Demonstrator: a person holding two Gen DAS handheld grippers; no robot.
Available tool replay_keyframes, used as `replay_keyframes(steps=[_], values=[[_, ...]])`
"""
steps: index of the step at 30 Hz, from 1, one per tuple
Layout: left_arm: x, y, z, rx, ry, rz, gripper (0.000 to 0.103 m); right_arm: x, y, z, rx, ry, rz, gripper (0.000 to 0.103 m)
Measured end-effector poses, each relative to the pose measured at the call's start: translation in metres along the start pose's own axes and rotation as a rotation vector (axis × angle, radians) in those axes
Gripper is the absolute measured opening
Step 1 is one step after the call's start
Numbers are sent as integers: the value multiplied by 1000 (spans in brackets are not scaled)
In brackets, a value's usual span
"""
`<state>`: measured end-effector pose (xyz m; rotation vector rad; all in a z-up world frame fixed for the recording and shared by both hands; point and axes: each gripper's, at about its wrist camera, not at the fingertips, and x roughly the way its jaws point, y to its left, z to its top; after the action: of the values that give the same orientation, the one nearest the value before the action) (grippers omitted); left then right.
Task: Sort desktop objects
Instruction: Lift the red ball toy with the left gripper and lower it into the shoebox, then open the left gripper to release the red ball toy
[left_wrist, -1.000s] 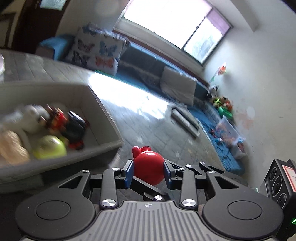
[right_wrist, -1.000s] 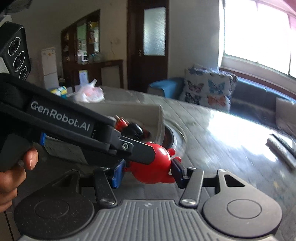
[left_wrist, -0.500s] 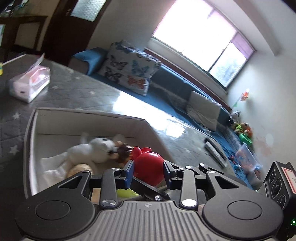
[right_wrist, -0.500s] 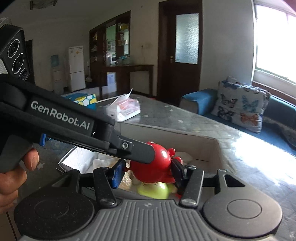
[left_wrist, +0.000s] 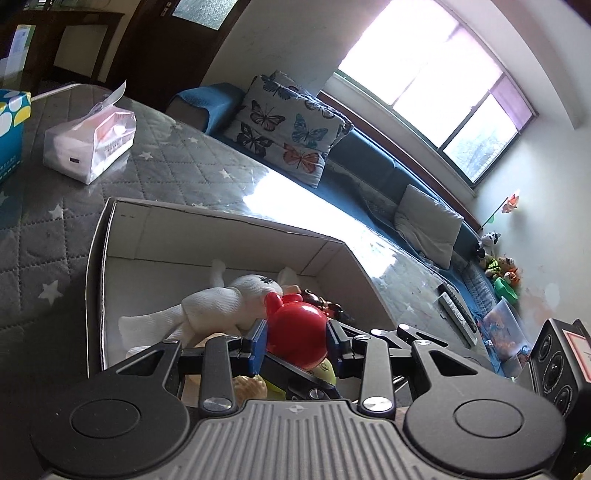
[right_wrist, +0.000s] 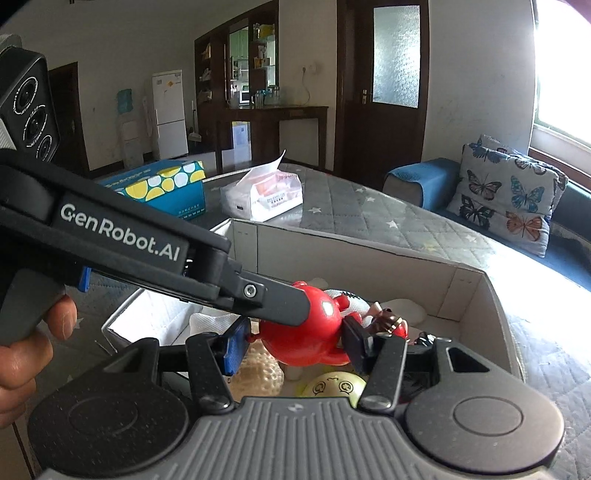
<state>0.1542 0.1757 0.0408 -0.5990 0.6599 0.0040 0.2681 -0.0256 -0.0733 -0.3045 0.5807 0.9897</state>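
The red toy is gripped by both the left gripper and right gripper above the box, its knob pointing toward the far wall. A white plush and yellow ball lie beneath.

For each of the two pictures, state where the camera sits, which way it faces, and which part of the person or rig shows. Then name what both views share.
Left wrist: sits on the left tongs, faces window and sofa; own fingers show.
Right wrist: sits on the right tongs, faces door and fridge; a hand and the other tongs show.
Shared: red toy gripped by both tongs, above the white box; tissue pack.
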Motion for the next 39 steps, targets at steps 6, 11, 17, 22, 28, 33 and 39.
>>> replay_keyframes(steps=[6, 11, 17, 22, 28, 33, 39], values=[[7, 5, -2, -12, 16, 7, 37, 10, -3, -3, 13, 23, 12, 55], [11, 7, -3, -19, 26, 14, 37, 13, -4, -6, 21, 37, 17, 55], [13, 8, -5, -26, 30, 15, 37, 13, -4, -7, 21, 45, 18, 55], [12, 9, -5, -32, 32, 19, 37, 13, -4, -8, 22, 47, 18, 55], [10, 8, -6, -31, 31, 30, 37, 11, -2, -8, 23, 48, 16, 56], [6, 7, -6, -31, 23, 34, 37, 7, -2, -10, 27, 46, 11, 62], [3, 5, -8, -27, 22, 40, 37, 3, 0, -10, 24, 37, 9, 62]])
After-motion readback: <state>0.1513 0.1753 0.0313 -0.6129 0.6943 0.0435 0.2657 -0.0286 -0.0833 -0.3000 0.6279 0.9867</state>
